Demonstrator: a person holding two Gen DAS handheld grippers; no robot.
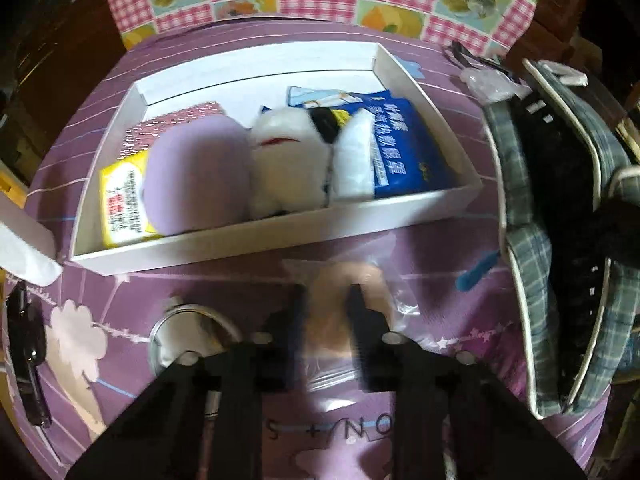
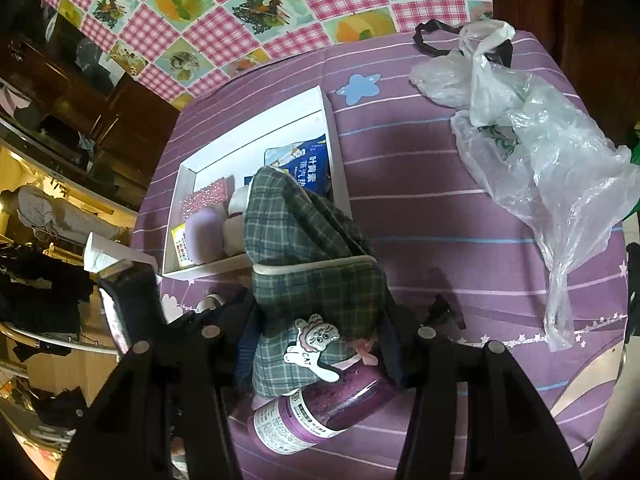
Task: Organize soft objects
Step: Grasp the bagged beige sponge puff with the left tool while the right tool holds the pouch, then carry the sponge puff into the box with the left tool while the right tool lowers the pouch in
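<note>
Peach-toned soft pad (image 1: 332, 312) (bagged in clear plastic) pinched between left gripper (image 1: 326, 300); right gripper (image 2: 340, 312) spread around plaid bag (image 2: 304, 248).

You have the white shallow cardboard box (image 1: 276, 236) mid-desk, with the lilac round plush (image 1: 196, 176) left of the white fuzzy plush (image 1: 288, 164) inside it; the green plaid fabric bag (image 2: 312, 240) sits right of it.
</note>
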